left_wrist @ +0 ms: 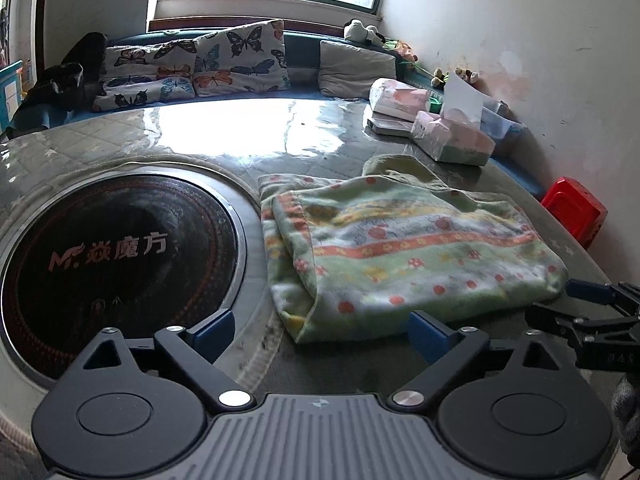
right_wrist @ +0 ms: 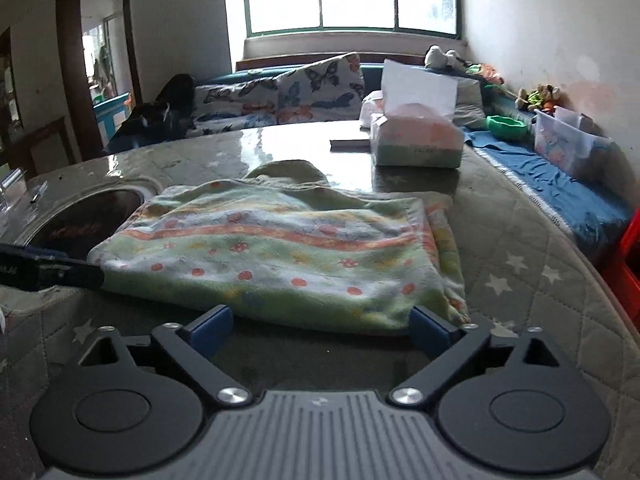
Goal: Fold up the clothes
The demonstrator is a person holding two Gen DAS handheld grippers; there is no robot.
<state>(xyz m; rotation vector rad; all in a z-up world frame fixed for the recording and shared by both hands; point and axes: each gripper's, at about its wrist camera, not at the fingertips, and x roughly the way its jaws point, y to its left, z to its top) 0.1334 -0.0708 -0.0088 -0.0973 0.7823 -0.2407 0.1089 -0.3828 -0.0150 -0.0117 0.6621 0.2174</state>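
Note:
A green fleece garment [left_wrist: 404,252] with orange bands and red dots lies folded flat on the quilted table; it also shows in the right wrist view [right_wrist: 280,256]. My left gripper [left_wrist: 322,330] is open and empty, just short of the garment's near edge. My right gripper [right_wrist: 322,326] is open and empty, its fingertips at the garment's near edge. The right gripper shows at the right edge of the left wrist view [left_wrist: 588,312]. The left gripper shows at the left edge of the right wrist view [right_wrist: 48,268].
A round black induction cooktop [left_wrist: 116,256] is set into the table [left_wrist: 304,360] left of the garment. Tissue packs [left_wrist: 452,140] and a flat box stand at the back right. A red stool [left_wrist: 574,210] is beside the table. A cushioned bench [left_wrist: 192,64] runs under the window.

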